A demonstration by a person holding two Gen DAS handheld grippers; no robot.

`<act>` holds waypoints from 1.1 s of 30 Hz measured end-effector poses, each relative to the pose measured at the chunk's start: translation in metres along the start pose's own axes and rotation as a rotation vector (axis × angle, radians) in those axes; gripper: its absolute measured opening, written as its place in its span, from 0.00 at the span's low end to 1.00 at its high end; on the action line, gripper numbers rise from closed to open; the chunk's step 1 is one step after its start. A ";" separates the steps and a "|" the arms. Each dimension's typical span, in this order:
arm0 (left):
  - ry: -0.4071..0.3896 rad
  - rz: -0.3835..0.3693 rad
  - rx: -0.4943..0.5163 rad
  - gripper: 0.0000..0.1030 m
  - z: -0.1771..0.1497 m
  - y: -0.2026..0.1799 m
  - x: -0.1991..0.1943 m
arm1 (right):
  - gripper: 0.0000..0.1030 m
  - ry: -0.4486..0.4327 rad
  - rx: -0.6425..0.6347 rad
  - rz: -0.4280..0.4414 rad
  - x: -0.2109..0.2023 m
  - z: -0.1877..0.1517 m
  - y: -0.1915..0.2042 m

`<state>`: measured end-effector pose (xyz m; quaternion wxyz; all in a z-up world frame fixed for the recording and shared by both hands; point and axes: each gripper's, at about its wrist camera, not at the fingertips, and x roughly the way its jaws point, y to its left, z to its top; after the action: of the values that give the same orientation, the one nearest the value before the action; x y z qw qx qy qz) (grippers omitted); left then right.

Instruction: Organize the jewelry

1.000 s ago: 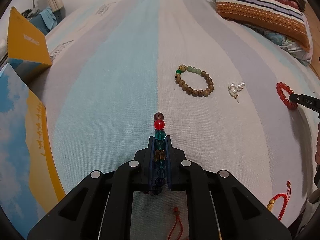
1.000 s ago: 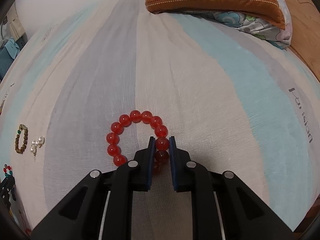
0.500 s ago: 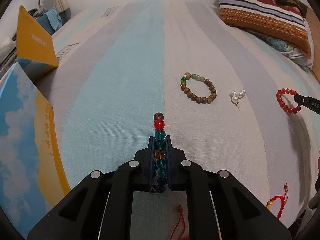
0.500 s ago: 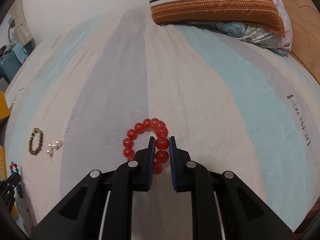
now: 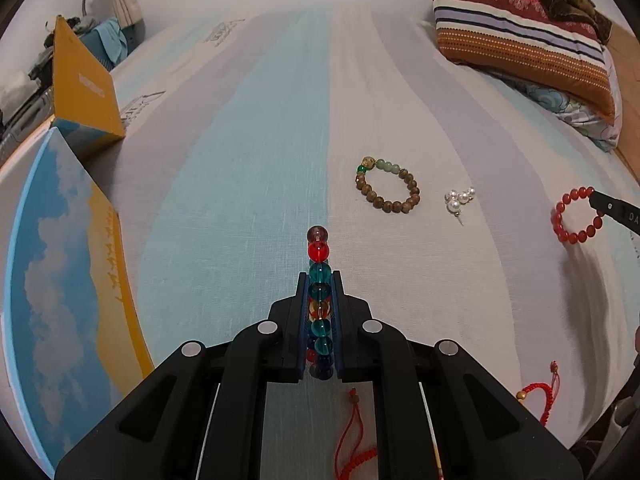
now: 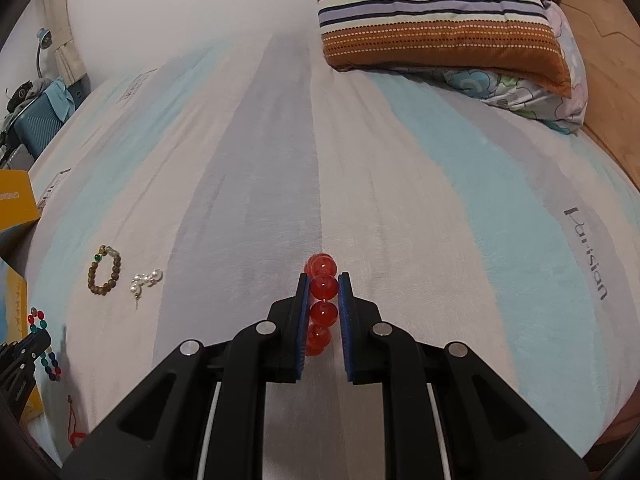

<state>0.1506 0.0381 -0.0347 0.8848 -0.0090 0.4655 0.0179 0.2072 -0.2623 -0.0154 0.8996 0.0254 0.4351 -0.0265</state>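
Left view only: box (image 5: pixel 60 280) with sky print, red cord bracelets (image 5: pixel 538 394), both nearer the camera than the wooden bracelet (image 5: pixel 387 186)
Right view only: "Parisian" print (image 6: pixel 588 252) on the sheet, far right of the wooden bracelet (image 6: pixel 105 270)
Left gripper (image 5: pixel 319 280): tilted down; clamped on multicolour bead bracelet (image 5: pixel 319 250), held clear of the sheet
Right gripper (image 6: pixel 323 280): tilted down; pinching red bead bracelet (image 6: pixel 323 286), right of the pearls (image 6: pixel 145 280)
Surface: striped bedsheet (image 5: pixel 248 160); pillows (image 6: pixel 436 24) beyond

You are working with two matte black grippers, left gripper (image 5: pixel 319 292) and right gripper (image 6: pixel 323 292), each showing blue pads (image 6: pixel 303 312), round silver screws (image 5: pixel 267 327) and thin white cables (image 6: pixel 208 432).
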 end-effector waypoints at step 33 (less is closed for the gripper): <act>-0.073 0.009 -0.034 0.09 -0.006 0.031 -0.106 | 0.13 -0.031 -0.062 0.017 -0.089 -0.023 0.049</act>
<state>0.0846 0.0660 0.0499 0.9008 -0.0211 0.4328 0.0298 0.1370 -0.2097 0.0413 0.9069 0.0009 0.4213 -0.0060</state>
